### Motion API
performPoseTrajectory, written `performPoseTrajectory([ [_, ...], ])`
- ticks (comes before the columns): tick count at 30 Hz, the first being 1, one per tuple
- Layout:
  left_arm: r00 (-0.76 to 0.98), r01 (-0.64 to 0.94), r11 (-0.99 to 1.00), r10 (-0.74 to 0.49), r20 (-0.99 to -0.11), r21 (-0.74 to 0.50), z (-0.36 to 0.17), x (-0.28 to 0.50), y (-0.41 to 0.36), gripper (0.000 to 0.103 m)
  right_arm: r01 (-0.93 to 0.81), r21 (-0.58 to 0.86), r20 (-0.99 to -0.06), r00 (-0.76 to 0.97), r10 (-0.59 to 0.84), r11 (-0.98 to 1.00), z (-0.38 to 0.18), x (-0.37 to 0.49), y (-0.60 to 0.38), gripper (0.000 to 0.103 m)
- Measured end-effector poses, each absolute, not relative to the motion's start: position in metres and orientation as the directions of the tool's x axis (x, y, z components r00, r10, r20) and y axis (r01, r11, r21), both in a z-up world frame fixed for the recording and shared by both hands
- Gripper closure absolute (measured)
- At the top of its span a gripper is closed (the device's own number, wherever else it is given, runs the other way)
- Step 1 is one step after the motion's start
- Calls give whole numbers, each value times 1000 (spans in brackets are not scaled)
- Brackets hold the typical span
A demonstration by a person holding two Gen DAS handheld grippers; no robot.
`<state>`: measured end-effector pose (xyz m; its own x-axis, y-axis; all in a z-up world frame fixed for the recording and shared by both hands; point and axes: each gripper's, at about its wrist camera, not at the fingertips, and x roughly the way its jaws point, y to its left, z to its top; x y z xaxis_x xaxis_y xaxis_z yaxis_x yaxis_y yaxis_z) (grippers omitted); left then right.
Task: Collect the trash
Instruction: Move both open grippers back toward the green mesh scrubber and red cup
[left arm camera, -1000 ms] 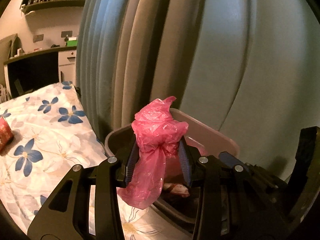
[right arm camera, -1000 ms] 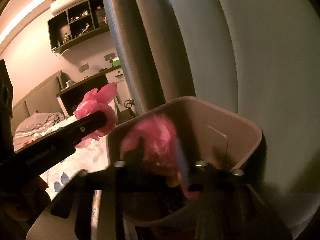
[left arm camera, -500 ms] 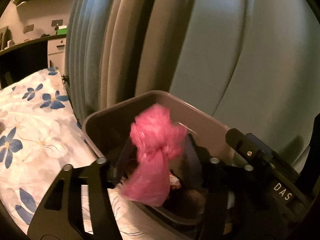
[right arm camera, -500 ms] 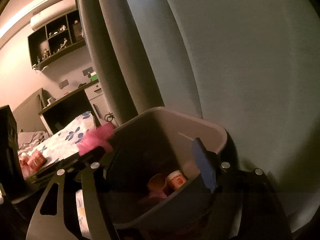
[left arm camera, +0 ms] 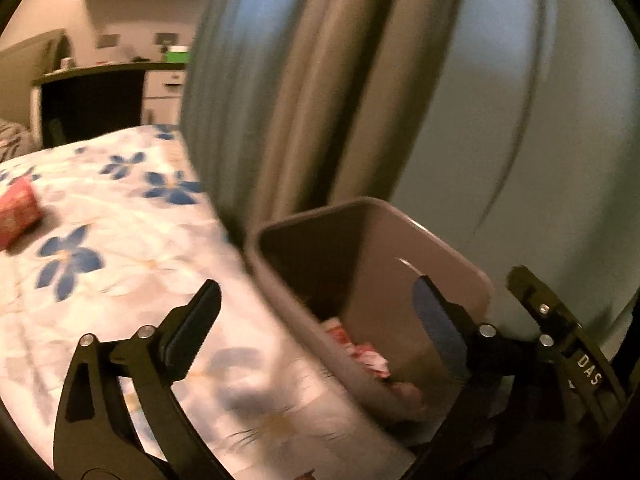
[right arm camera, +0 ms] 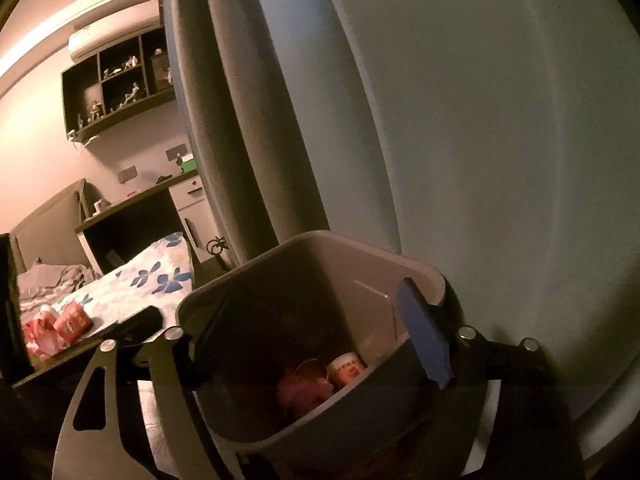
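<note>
You're in a home bedroom | bed (left arm camera: 120, 248) with blue-flowered sheet left of your left claw (left arm camera: 316, 320) | grey curtain (right arm camera: 248, 120) hanging beyond your right claw (right arm camera: 308, 328) | wall shelf (right arm camera: 116, 80) of figurines and air conditioner (right arm camera: 108, 40) up left | headboard (right arm camera: 44, 220) and table (right arm camera: 132, 216) far left
</note>
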<state>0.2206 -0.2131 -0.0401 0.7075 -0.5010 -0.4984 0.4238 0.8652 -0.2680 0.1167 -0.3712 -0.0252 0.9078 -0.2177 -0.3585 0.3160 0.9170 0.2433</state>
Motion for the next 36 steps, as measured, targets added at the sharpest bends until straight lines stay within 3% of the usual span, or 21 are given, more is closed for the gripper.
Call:
performPoseTrajectory([
  [11,824,108,966,-219,-523,-234,-29,196,-98,6,225,228,-360,923,-133,947,-15,117,-332,16],
  [17,846,-100,983,2,-533,-154,-24,179,-20,6,116,226,-362,932,-27,967,-9,118,-289,16],
  [22,843,-244,957,128,-522,-159,-19,161,52,6,28,210,-372,927,53,977,-6,122,-246,16],
  [36,794,-393,909,261,-549,-137,-26,152,162,6,-225,144,-394,880,264,964,3,154,-111,16],
])
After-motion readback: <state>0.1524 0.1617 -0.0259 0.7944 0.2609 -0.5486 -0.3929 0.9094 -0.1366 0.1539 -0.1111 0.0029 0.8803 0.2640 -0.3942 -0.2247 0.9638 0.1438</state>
